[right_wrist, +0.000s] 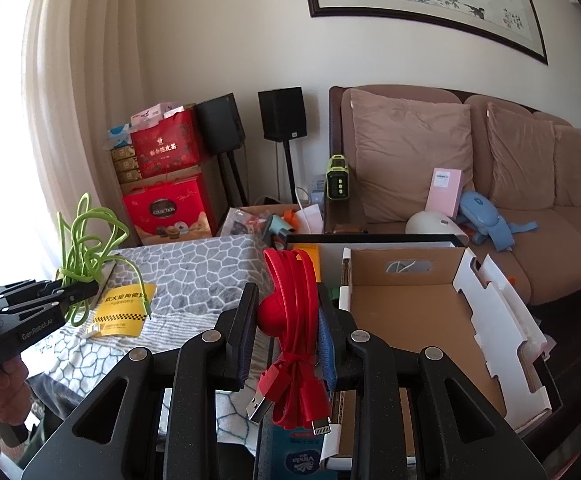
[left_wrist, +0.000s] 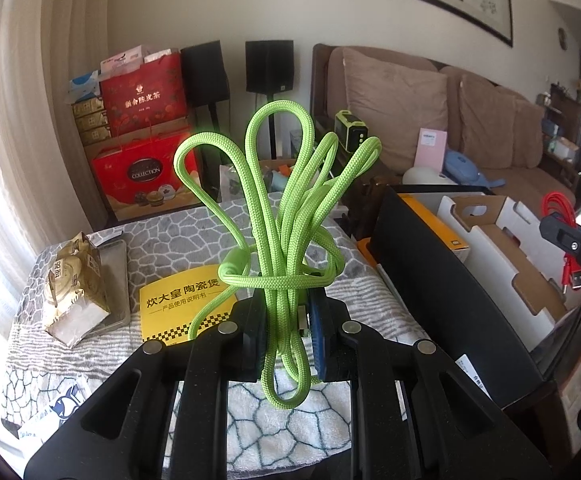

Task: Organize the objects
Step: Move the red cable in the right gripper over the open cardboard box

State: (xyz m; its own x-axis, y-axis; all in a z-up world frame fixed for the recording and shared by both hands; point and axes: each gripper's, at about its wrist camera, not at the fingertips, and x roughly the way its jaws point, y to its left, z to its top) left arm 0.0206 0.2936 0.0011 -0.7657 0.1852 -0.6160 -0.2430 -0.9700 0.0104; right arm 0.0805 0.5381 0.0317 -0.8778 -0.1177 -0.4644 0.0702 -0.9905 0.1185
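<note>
Over the desk (left_wrist: pixel 90 364), only our right view shows the cardboard box's (right_wrist: pixel 418 312) floor; left fingers (left_wrist: pixel 256 320) clamp green cord (left_wrist: pixel 278 200), right fingers (right_wrist: pixel 248 332) red cable (right_wrist: pixel 294 320).

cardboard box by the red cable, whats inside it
The cardboard box shows a bare brown floor; a white cord shows through its handle cutout. The right gripper with the red cable covers its near left corner.

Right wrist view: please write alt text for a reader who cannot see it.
The right tongs grip a bundled red USB cable in front of an open cardboard box. At the left edge, the left tongs hold a looped green cord above a table under a grey patterned cloth, with a yellow booklet on it.
</note>
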